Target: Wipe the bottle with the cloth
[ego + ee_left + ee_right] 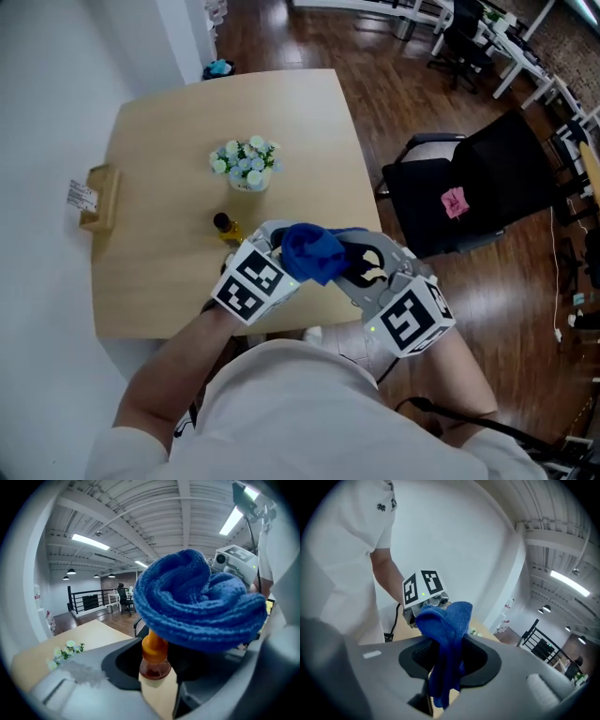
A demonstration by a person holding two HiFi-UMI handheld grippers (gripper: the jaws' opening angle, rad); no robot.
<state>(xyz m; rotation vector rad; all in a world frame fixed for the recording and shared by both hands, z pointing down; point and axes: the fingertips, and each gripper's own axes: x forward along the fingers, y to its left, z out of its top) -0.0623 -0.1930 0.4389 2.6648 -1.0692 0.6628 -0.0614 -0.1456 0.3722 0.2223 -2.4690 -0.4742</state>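
Surroundings: a white pot of pale flowers (246,167) stands near the middle of the surface (159,267), apart from both tools; a wooden holder with a paper tag (99,199) sits at the surface's left edge; a small dark-topped, yellowish item (226,227) shows just beside the left tool, and whether it belongs to the held bottle cannot be told; a black office chair (487,183) with a pink item (456,202) on its seat stands off the right edge.

Room: dark wooden floor (375,84); white wall on the left; ribbed ceiling with strip lights (89,541); a black railing (89,602) in the distance.

Left hand-held gripper (157,688): jaws closed on the bottle (153,653), which is held over the near edge of the surface in front of the person's torso; the bottle has an orange cap, reddish-brown liquid at the shoulder and a pale label below.

Right hand-held gripper (443,677): jaws closed on the blue cloth (447,630); one end hangs down between the jaws; the other end is bunched over the bottle's cap, touching it; the bunch hides the cap's top in the left gripper view and both sets of jaw tips in the head view.
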